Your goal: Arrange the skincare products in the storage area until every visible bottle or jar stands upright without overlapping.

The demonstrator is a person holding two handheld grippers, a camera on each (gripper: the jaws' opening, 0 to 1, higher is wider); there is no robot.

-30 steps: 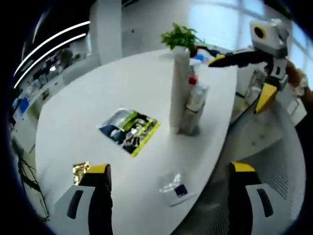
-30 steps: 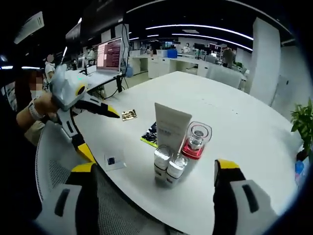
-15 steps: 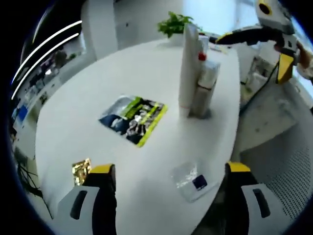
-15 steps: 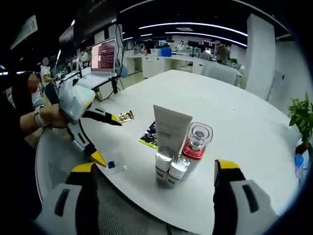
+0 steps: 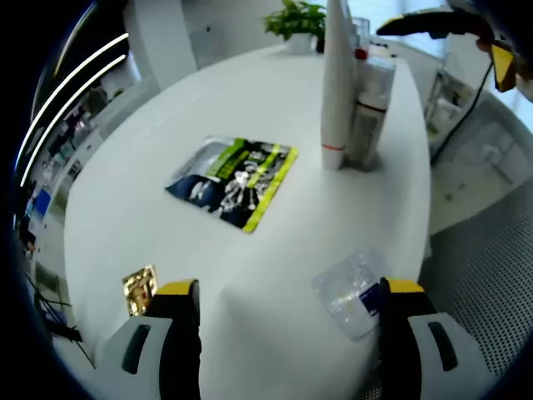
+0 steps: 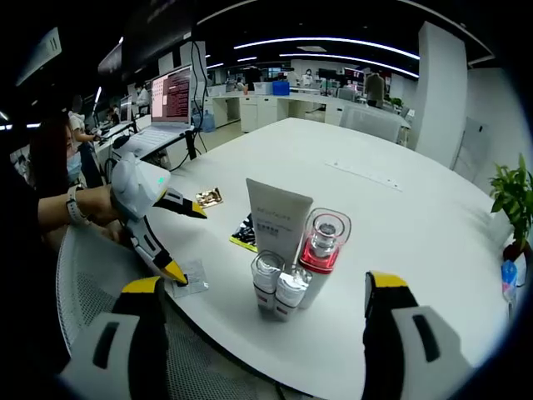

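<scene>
Clear sachet (image 5: 354, 292) beside the wide-open, empty left gripper (image 5: 287, 329)'s right finger is judged light, slippery; edge-pinch advised.

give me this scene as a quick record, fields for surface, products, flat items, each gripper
surface: white table
products: white tube, clear bottle with red base, two small capped bottles, all upright in one tight cluster
flat items: printed sachet, small gold packet, clear packet, all lying on the table
left gripper: open, holding nothing, jaws over the near table edge
right gripper: open, holding nothing, facing the cluster
background: potted plant, laptop
</scene>
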